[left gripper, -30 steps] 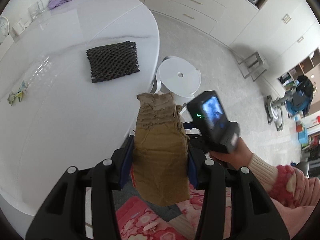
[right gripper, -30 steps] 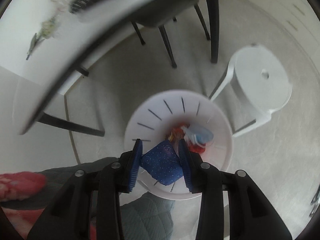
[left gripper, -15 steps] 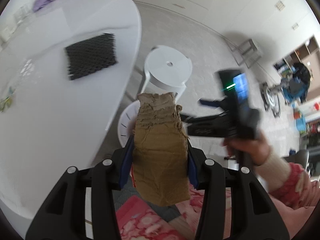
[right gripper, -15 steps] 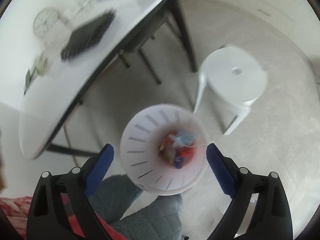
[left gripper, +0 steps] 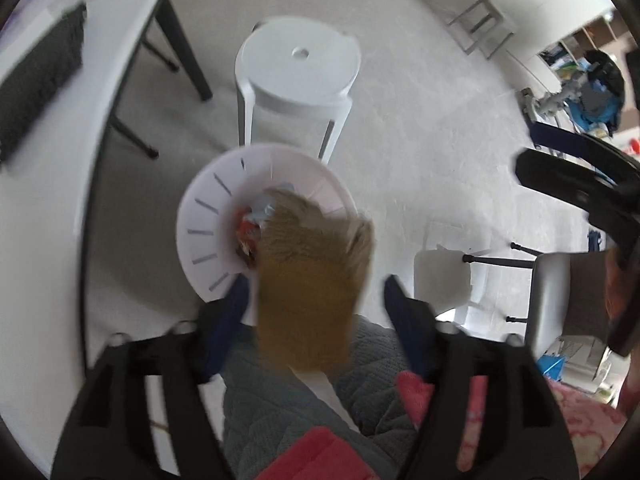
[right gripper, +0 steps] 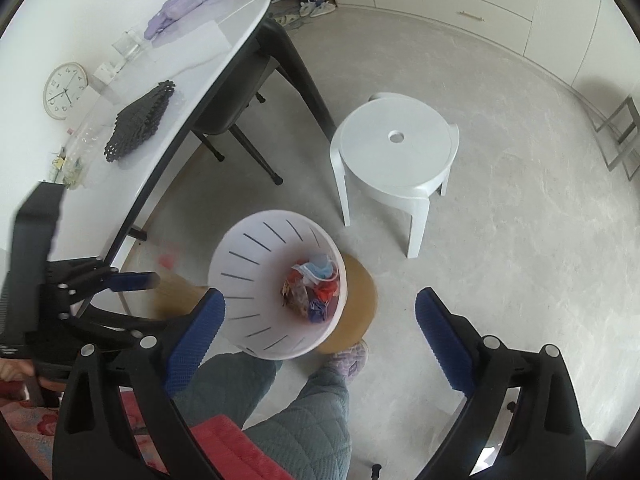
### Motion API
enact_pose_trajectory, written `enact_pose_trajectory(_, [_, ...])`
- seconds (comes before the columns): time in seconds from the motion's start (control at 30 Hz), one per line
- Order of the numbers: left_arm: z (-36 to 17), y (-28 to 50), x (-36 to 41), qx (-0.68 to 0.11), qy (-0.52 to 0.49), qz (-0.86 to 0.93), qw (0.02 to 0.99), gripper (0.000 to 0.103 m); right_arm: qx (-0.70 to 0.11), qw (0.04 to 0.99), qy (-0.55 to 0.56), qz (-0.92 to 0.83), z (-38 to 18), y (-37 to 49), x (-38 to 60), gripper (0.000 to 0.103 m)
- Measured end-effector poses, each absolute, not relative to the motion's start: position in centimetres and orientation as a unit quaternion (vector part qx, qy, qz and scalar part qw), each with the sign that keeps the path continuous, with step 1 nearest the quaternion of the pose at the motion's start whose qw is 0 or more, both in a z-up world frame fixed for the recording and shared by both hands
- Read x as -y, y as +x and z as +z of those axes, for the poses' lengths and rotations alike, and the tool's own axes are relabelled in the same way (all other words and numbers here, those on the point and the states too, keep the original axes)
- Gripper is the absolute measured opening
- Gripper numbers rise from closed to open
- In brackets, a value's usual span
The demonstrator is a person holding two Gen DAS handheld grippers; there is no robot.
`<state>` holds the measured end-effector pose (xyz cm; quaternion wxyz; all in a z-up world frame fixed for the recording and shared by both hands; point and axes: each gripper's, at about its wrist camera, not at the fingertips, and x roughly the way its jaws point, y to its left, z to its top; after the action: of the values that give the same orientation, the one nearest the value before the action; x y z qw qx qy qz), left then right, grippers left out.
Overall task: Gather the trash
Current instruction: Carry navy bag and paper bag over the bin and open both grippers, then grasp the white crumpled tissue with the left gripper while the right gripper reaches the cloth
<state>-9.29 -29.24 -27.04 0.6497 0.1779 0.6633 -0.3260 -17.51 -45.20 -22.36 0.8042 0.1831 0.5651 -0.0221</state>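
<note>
Left hand-held gripper (left gripper: 316, 300) jaws just been opening, cardboard scrap (left gripper: 308, 292) loose between them, mid-drop over white bin (right gripper: 256, 276) at frame center. Right hand-held gripper (right gripper: 320, 312) spread wide, empty. Bin already holds wrappers. Left to do, I'd guess: black mesh pad (right gripper: 140, 124) on surface (right gripper: 192, 60), upper left.

Both wrist views look steeply down, close above the shared white bin (left gripper: 208, 220) (right gripper: 256, 280) and stool (left gripper: 298, 68) (right gripper: 396, 148).

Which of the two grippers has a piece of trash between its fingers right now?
The left gripper: brown cardboard sits between its just-opened fingers, above the white bin. The right gripper is wide open and empty.
</note>
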Motion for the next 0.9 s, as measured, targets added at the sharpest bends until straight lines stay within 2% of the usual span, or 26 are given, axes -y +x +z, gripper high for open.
enact_pose_trajectory(0.2, [-25.1,-9.2,28.2,-0.645,0.186,-0.305,0.675,0.077,-0.562,0.806,0.186,-0.011,-22.2,-17.0,44.5,0.096])
enact_pose_trajectory(0.37, [-18.4,-8.3,25.4,-0.593,0.160,-0.282,0.738,0.088,-0.544,0.821,0.174,0.007,-19.9,-16.1,43.1,0.096])
enact_pose_trajectory(0.53, [-11.5,-7.4,20.3,-0.552,0.103,-0.237,0.793,0.095,-0.508,0.847,0.152,0.044,-15.1,-14.1,40.4,0.097])
enact_pose_trajectory(0.57, [-10.6,-7.4,19.2,-0.546,0.090,-0.227,0.801,0.095,-0.500,0.852,0.147,0.052,-14.1,-13.7,39.7,0.100])
enact_pose_trajectory(0.67, [-8.6,-7.3,15.4,-0.536,0.053,-0.192,0.820,0.095,-0.480,0.863,0.132,0.080,-11.8,-12.4,37.6,0.100])
enact_pose_trajectory(0.9, [-8.7,-6.2,9.4,-0.544,-0.009,-0.131,0.829,0.095,-0.488,0.858,0.088,0.131,-11.1,-8.8,32.3,0.100])
